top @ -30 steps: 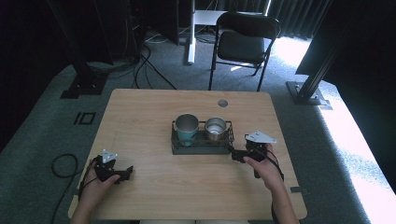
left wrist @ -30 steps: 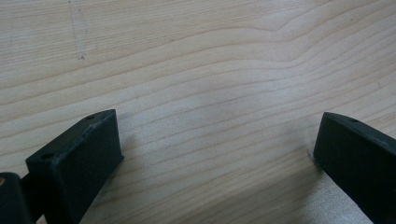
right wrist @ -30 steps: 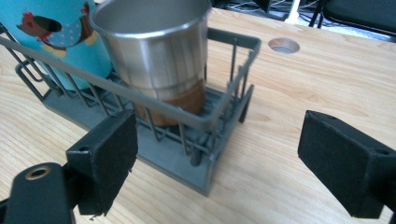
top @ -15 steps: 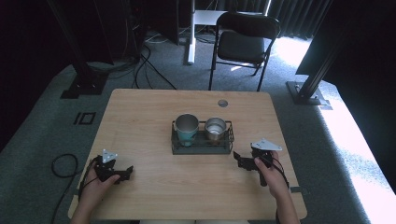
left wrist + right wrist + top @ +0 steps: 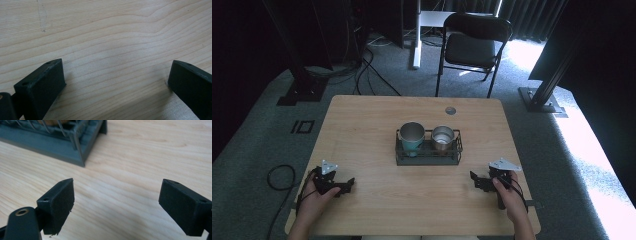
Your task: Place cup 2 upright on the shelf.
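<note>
Two upright metal cups (image 5: 412,138) (image 5: 443,137) stand in a dark rack (image 5: 427,155) mid-table.

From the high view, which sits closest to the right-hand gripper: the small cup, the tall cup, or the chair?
From the right gripper:
1. Small cup, right end of the tray.
2. Tall cup, left end of the tray.
3. Chair, on the floor beyond the table.

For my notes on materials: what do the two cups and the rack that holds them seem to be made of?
Both cups, the taller cup and the shorter cup, look like brushed metal, probably steel: grey, dull sheen. The taller one's lower part looks teal, perhaps a sleeve. The rack looks like dark matte-coated metal: thin wire bars on a flat base.
</note>
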Motion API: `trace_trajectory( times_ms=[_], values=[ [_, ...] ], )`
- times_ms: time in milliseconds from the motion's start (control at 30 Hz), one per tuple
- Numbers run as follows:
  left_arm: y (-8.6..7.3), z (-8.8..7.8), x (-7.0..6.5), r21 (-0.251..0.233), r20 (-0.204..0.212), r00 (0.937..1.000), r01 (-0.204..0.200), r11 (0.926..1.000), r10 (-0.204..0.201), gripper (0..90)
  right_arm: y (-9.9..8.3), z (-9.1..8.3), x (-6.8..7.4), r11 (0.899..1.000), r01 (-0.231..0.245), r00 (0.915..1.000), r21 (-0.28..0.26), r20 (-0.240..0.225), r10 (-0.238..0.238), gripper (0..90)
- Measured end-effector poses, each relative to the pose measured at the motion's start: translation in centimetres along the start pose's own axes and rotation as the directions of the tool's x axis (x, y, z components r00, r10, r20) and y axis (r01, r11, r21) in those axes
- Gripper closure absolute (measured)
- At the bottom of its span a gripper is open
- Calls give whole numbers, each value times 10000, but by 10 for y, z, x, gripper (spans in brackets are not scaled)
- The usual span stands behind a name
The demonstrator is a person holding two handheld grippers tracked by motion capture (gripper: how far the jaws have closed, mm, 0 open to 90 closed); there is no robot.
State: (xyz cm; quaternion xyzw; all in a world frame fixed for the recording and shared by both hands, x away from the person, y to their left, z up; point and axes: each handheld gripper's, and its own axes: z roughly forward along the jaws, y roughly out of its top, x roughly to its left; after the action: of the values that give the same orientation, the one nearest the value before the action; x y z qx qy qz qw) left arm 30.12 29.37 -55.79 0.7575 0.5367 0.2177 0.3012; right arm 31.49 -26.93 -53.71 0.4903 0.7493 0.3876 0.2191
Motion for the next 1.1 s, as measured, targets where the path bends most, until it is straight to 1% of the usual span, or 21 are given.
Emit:
trace_trajectory(
  times_ms=[67, 267, 467, 600, 667, 700, 733, 867, 933, 1033, 1100],
  values=[
    [0, 0, 0, 2, -2, 10000, -1, 10000, 1, 15, -4, -1, -2, 10000, 33, 9998, 72, 174, -34, 128],
    [0, 0, 0, 0, 0, 10000, -1, 10000, 1, 15, -13, -5, -6, 9996, -118, 9983, 262, 566, 103, 127],
    [0, 0, 0, 0, 2, 10000, 2, 10000, -2, 15, -20, -6, -8, 9989, -206, 9970, 410, 751, 175, 126],
    [0, 0, 0, 3, 3, 10000, -3, 10000, 3, 15, -26, -10, -12, 9980, -283, 9951, 570, 967, 227, 127],
    [0, 0, 0, 10, 3, 10000, -10, 10000, 10, 15, -27, -10, -12, 9977, -234, 9950, 630, 987, 171, 127],
    [0, 0, 0, 1, 3, 10000, 0, 10000, 0, 15, -29, -11, -12, 9975, -110, 9952, 696, 976, 41, 127],
    [0, 0, 0, 3, 1, 10000, 0, 10000, 0, 15, -32, -11, -12, 9960, -62, 9960, 893, 890, -17, 127],
    [0, 0, 0, 4, 2, 10000, 0, 10000, 0, 15, -36, -12, -13, 9944, -179, 9959, 1042, 899, 85, 126],
    [0, 0, 0, 9, 3, 10000, -9, 10000, 9, 15, -36, -13, -14, 9948, -323, 9939, 964, 1082, 218, 126],
    [0, 0, 0, 2, 4, 10000, 0, 10000, 0, 15, -37, -13, -16, 9934, -563, 9919, 1004, 1188, 443, 123],
    [0, 0, 0, 5, 2, 10000, -4, 10000, 4, 15, -37, -13, -17, 9931, -638, 9908, 983, 1254, 513, 123]
  ],
)
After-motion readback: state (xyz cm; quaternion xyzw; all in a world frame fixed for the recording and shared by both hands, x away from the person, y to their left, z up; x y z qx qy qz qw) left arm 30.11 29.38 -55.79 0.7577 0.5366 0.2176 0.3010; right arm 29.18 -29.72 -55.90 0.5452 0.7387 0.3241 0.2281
